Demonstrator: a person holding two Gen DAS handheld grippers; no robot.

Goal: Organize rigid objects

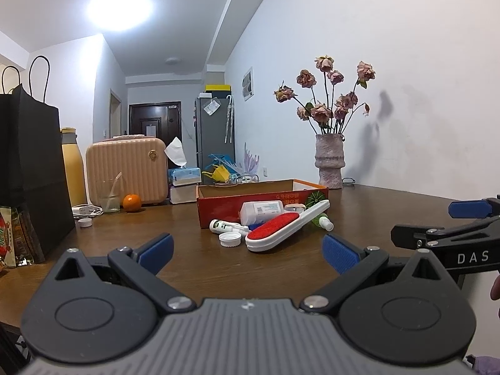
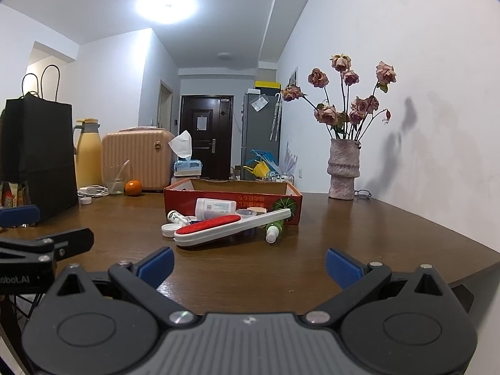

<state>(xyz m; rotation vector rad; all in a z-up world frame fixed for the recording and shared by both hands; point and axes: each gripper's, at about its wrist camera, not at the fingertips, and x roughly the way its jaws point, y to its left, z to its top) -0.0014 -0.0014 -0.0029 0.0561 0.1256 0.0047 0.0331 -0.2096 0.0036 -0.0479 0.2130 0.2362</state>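
Observation:
A white lint brush with a red pad [image 1: 282, 229] [image 2: 225, 226] lies on a small pile in front of a red cardboard box [image 1: 225, 201] [image 2: 218, 201]. The pile holds a white bottle [image 1: 262, 211] [image 2: 215, 207], a small white tube [image 1: 223, 225] [image 2: 175, 217], a white cap [image 1: 230, 239] [image 2: 171, 229] and a green spray bottle [image 1: 323, 221] [image 2: 273, 229]. My left gripper [image 1: 247, 254] is open and empty, short of the pile. My right gripper [image 2: 248, 264] is open and empty, also short of it. Each gripper shows at the edge of the other's view.
On the brown table [image 2: 343, 250] stand a vase of dried roses [image 1: 329, 162] [image 2: 343, 172], a black paper bag [image 1: 29, 172] [image 2: 37, 156], a yellow flask [image 2: 89, 156], a pink case [image 1: 125, 172] [image 2: 137, 159], a glass [image 1: 109, 198], an orange [image 1: 131, 202] [image 2: 133, 187], and a tissue box [image 1: 184, 175].

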